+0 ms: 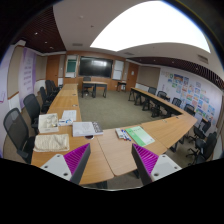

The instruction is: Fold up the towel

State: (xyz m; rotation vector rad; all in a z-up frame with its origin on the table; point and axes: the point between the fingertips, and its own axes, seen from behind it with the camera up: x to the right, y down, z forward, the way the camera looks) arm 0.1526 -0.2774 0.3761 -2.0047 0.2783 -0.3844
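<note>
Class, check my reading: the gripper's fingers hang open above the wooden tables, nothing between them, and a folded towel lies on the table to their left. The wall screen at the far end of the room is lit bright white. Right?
One thing is wrong: the wall screen is dark, not lit, as the gripper view shows. The rest stands: the gripper hangs open above the wooden tables, nothing between its fingers, and a folded towel lies to their left.

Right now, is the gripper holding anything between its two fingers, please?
No: the gripper is open, and only bare table shows between its pink pads, with the papers lying beyond the fingers.
</note>
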